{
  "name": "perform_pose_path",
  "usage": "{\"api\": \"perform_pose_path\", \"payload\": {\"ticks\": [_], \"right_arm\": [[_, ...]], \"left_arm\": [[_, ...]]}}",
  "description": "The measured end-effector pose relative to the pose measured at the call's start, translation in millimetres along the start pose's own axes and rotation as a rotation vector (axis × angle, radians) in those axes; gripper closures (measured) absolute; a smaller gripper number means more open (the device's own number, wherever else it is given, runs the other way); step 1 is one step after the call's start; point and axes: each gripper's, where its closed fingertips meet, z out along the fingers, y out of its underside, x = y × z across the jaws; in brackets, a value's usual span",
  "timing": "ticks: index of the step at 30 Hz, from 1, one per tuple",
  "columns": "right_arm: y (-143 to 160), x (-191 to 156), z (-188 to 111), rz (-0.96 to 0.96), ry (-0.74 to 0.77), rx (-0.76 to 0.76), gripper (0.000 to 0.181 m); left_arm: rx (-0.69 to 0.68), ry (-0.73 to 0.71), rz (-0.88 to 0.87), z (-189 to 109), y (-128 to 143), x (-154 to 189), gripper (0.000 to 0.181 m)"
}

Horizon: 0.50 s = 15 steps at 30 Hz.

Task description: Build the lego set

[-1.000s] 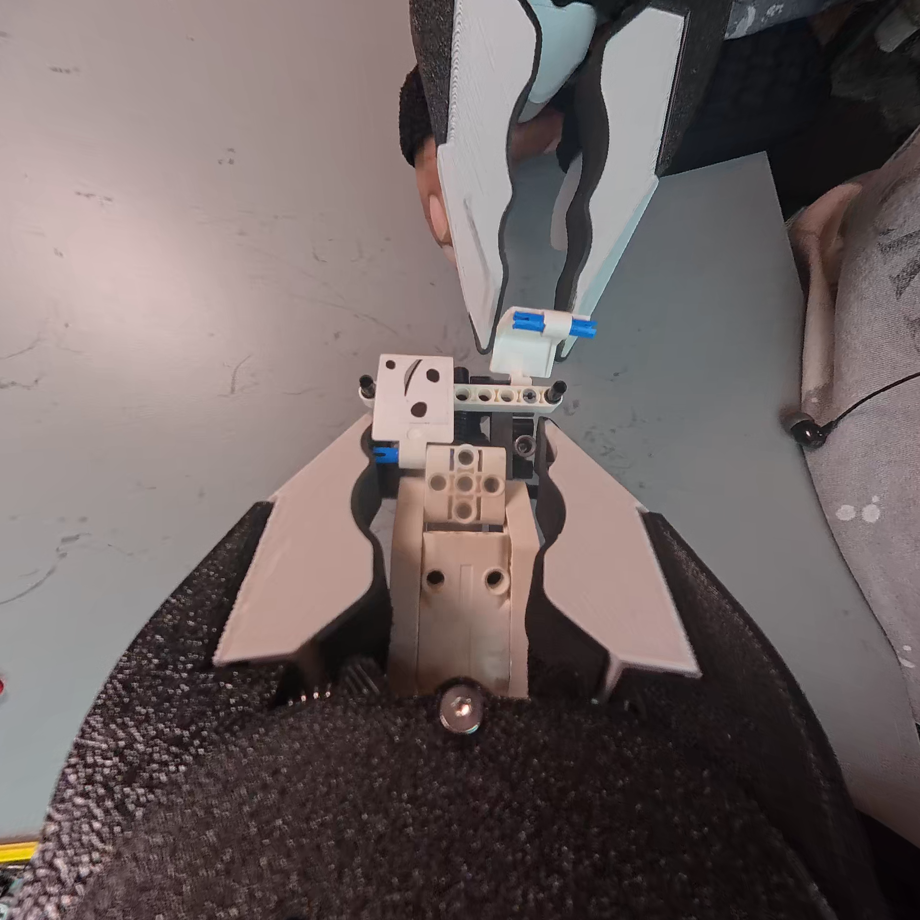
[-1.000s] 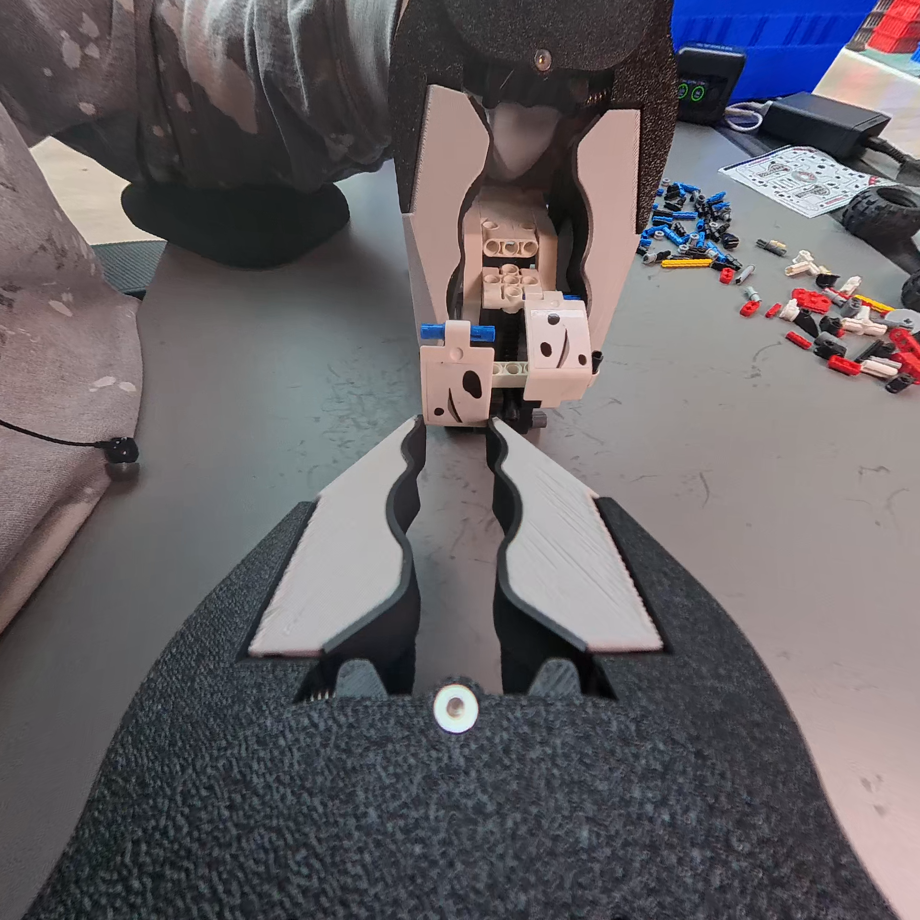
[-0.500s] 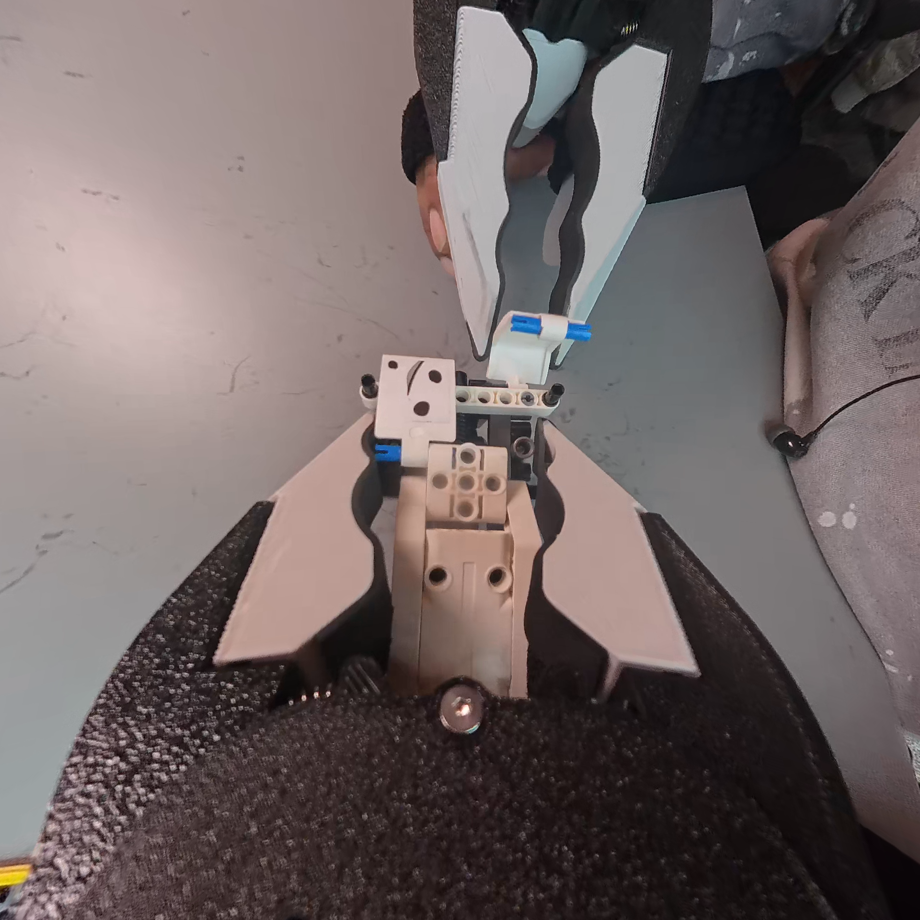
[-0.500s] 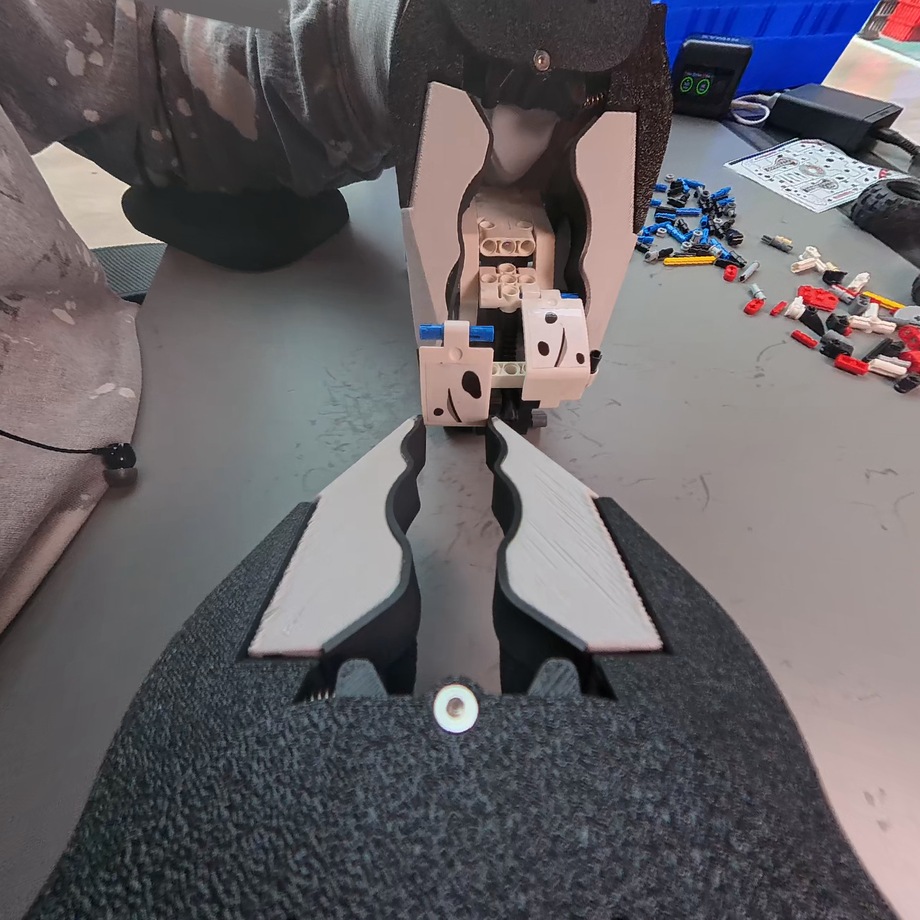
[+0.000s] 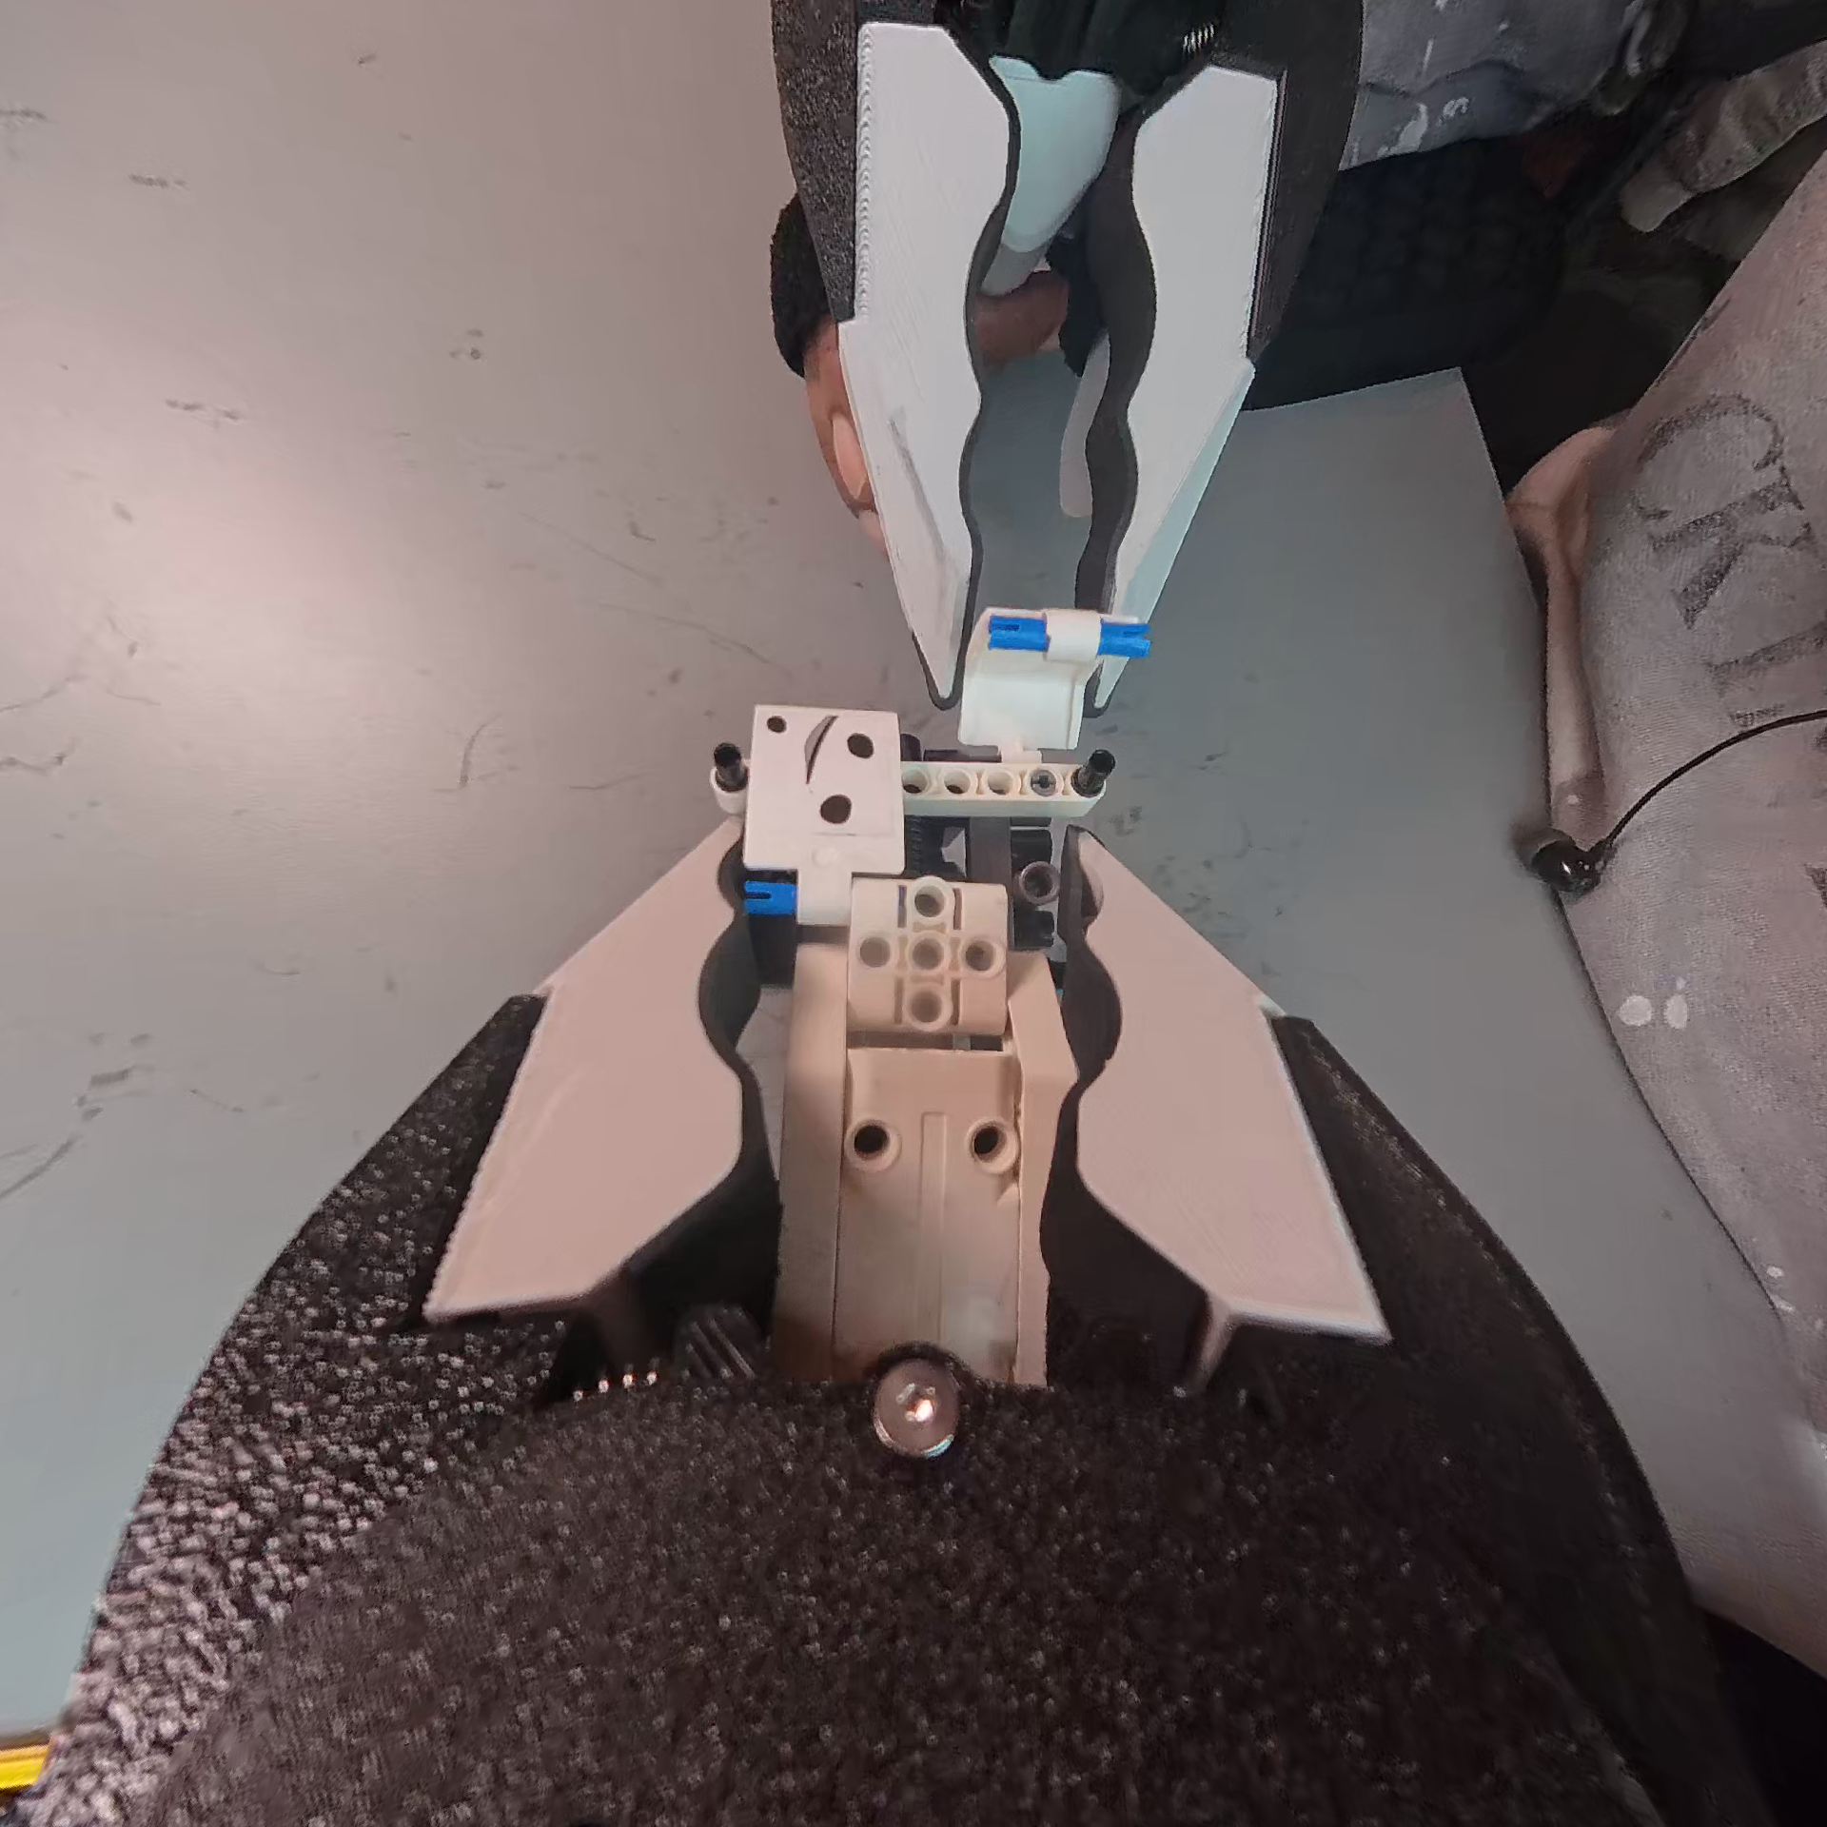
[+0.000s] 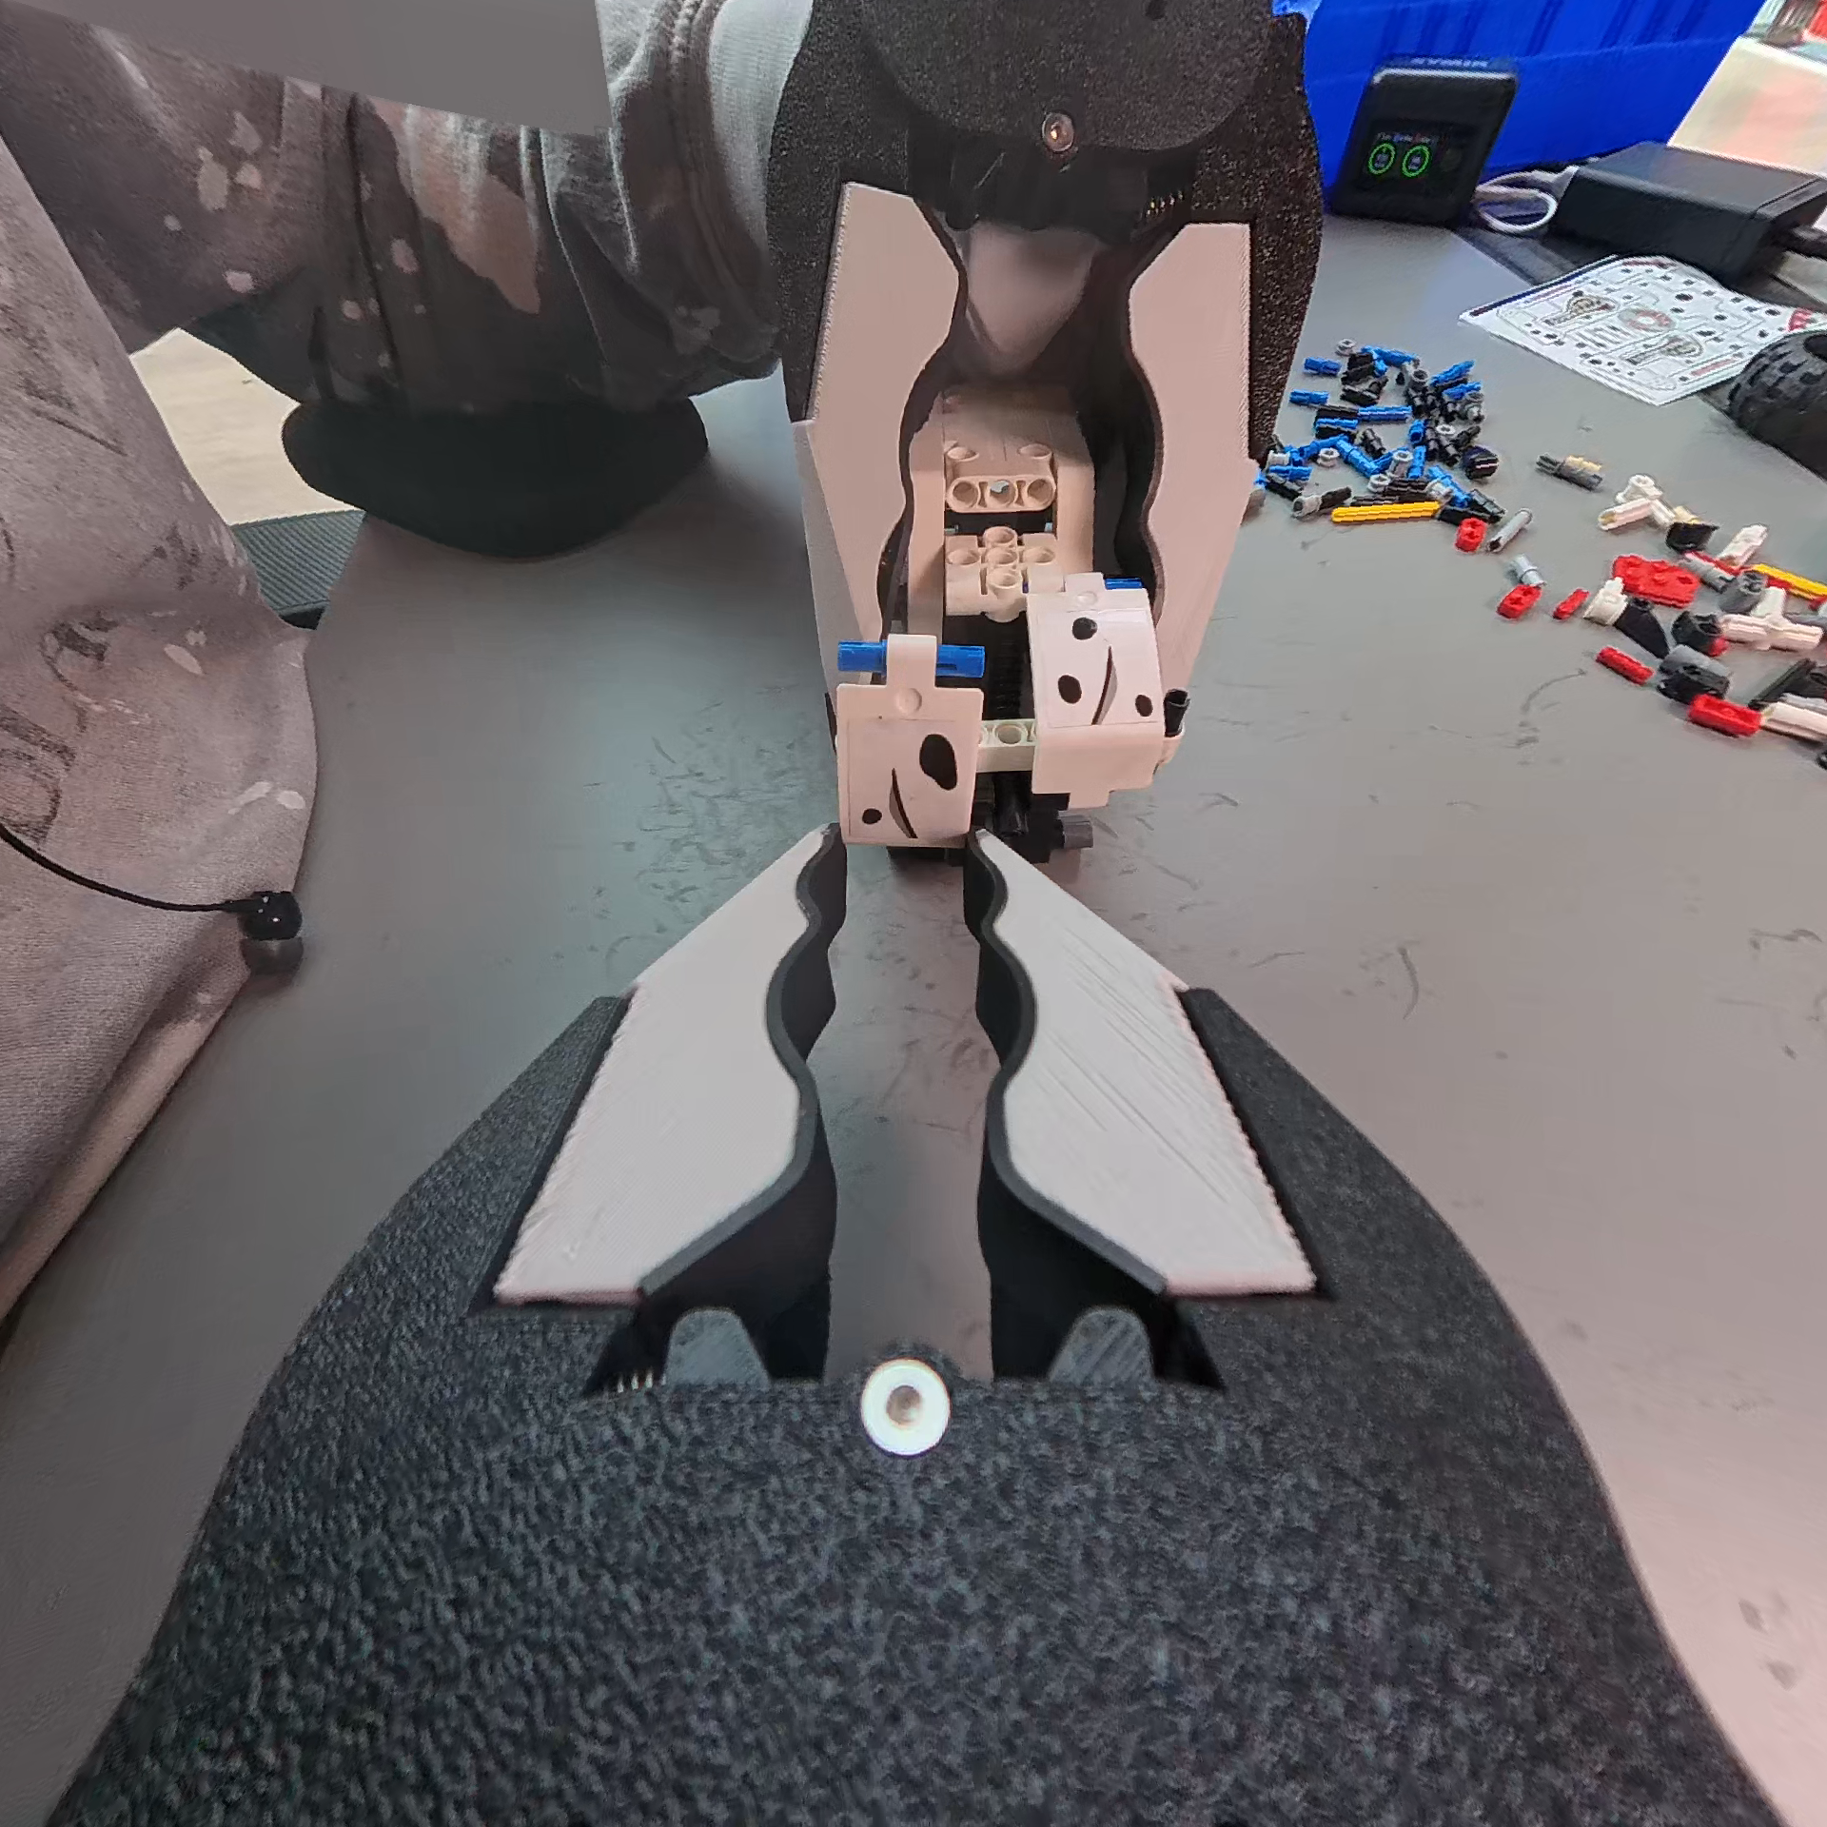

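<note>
A: Item one, left tongs (image 5: 914,880)?

B: Closed around the lego assembly (image 5: 929,989), held above the bench (image 5: 297,494); its white beam (image 5: 999,783) runs crosswise at the tips.

A: Item two, right tongs (image 6: 905,850)?

B: Nearly closed, pinching the spotted white panel (image 6: 910,761). Panel sits just beyond the beam's free end, touching or almost. Open bench either side; loose parts (image 6: 1582,554) well apart.
</note>
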Motion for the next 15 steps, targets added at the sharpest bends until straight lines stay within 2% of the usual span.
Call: {"api": "perform_pose_path", "payload": {"ticks": [15], "right_arm": [[-1.1, 8.8, 4.5, 0.032, 0.039, -0.007, 0.159]], "left_arm": [[-0.001, -0.011, 0.008, -2.9, 2.7, -1.4, 0.122]]}}
